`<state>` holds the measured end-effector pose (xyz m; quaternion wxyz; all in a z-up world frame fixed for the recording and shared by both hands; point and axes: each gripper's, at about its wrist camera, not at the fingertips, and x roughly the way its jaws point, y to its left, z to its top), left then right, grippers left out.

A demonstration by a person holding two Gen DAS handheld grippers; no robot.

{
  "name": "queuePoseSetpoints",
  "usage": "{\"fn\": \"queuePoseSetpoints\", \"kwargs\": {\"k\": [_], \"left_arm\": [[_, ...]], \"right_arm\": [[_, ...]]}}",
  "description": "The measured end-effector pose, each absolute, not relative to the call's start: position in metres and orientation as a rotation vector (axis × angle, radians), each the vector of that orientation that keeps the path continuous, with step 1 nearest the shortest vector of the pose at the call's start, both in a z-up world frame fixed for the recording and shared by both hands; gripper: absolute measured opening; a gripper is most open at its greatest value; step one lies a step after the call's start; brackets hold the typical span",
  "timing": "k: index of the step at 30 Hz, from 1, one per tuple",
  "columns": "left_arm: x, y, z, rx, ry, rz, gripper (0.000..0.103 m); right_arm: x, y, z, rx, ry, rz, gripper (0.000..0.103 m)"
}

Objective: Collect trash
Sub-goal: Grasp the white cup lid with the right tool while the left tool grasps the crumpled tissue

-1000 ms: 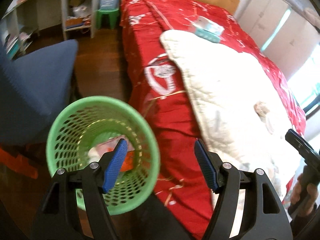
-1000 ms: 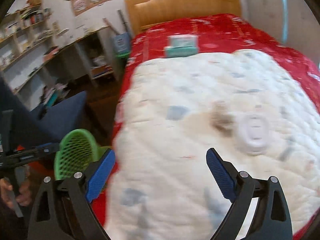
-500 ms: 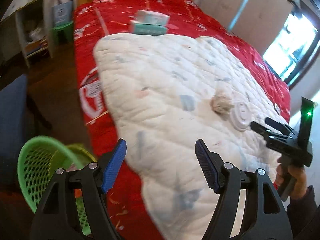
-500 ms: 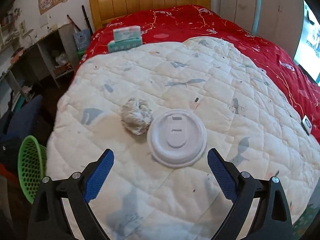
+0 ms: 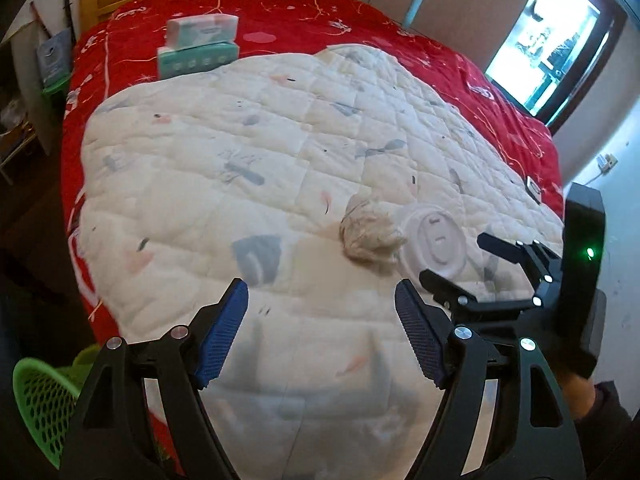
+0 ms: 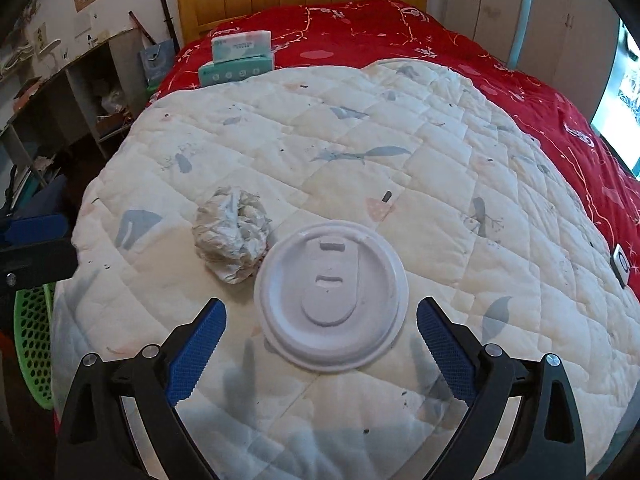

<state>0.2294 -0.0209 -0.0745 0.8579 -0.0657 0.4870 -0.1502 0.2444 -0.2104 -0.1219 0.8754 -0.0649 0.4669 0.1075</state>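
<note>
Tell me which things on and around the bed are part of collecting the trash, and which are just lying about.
Part of the job:
- crumpled paper wad
- white plastic cup lid, touching the wad
- green mesh basket beside the bed
- left gripper and right gripper, both open and empty

Just lying about:
- two stacked tissue packs
- white quilt
- red bedspread

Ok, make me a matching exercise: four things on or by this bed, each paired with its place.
Things:
1. lid
2. paper wad
3. tissue packs
4. basket

Places:
A. on the red cover, near the headboard
B. on the floor, beside the bed
C. on the quilt, ahead of the right gripper's open jaws
D. on the quilt, beside the lid

Pairs: 1-C, 2-D, 3-A, 4-B
</note>
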Motion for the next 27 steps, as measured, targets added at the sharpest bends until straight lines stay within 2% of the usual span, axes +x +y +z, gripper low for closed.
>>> {"fn": "queuePoseSetpoints", "kwargs": {"k": [12, 14, 15, 23, 24, 26, 27], "left_arm": [[0.276, -0.052, -0.097, -0.137, 1.070, -0.358, 0.075], [0.281, -0.057, -0.102, -0.127, 1.081, -0.357, 0.075], [0.283, -0.060, -0.105, -0.123, 1.086, -0.359, 0.075], [0.295, -0.069, -0.119, -0.148, 1.099, -0.384, 0.075], [0.295, -0.070, -0.119, -0.149, 1.099, -0.392, 0.074], [0.296, -0.071, -0.121, -0.161, 1.104, -0.413, 0.063], [0.296, -0.071, -0.121, -0.174, 1.107, -0.429, 0.062]], "right_arm": [[0.258, -0.219, -0.134, -0.102, 0.996, 0.232, 0.093], [0.260, -0.221, -0.135, -0.089, 0.999, 0.235, 0.089], [0.261, -0.223, -0.136, -0.082, 1.003, 0.239, 0.083], [0.259, -0.223, -0.136, -0.076, 0.993, 0.256, 0.083], [0.258, -0.224, -0.136, -0.074, 0.991, 0.256, 0.083], [0.256, -0.227, -0.135, -0.063, 0.986, 0.257, 0.083], [0.256, -0.229, -0.134, -0.058, 0.985, 0.258, 0.082]]}}
